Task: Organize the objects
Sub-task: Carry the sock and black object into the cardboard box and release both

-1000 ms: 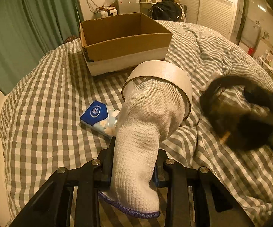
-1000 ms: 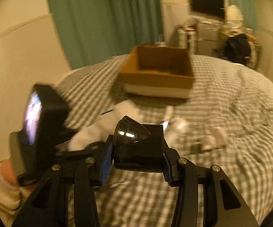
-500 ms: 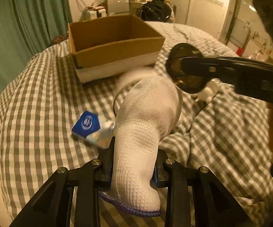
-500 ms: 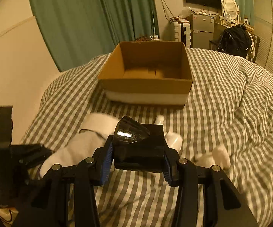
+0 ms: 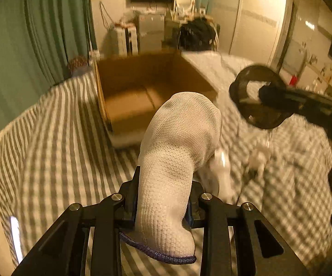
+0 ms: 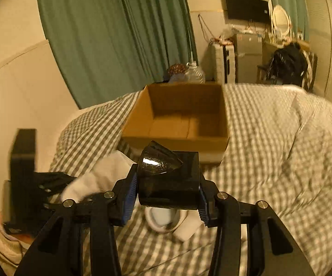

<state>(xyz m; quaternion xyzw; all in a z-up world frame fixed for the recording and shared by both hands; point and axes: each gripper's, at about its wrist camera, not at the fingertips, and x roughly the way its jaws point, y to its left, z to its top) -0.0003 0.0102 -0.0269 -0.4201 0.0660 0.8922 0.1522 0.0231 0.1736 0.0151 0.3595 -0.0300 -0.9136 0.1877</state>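
My left gripper (image 5: 162,197) is shut on a white knitted sock (image 5: 177,151) and holds it up in the air, short of the open cardboard box (image 5: 143,92) on the checked bed. My right gripper (image 6: 167,192) is shut on a black glossy object with a cone-shaped end (image 6: 168,179), held above the bed before the same box (image 6: 179,115). In the left wrist view that object (image 5: 257,99) and the right gripper show at the right. In the right wrist view the sock (image 6: 99,177) and the left gripper show at the lower left.
A roll of tape (image 6: 166,220) and white items (image 5: 257,156) lie on the checked cover (image 6: 269,161) below the grippers. Green curtains (image 6: 120,34) hang behind the box. A water bottle (image 6: 194,72), furniture and a black bag (image 6: 287,62) stand beyond the bed.
Both grippers have risen and moved toward the box with their loads. The box looks nearer, and the tissue pack and tape roll have dropped out of the left wrist view.
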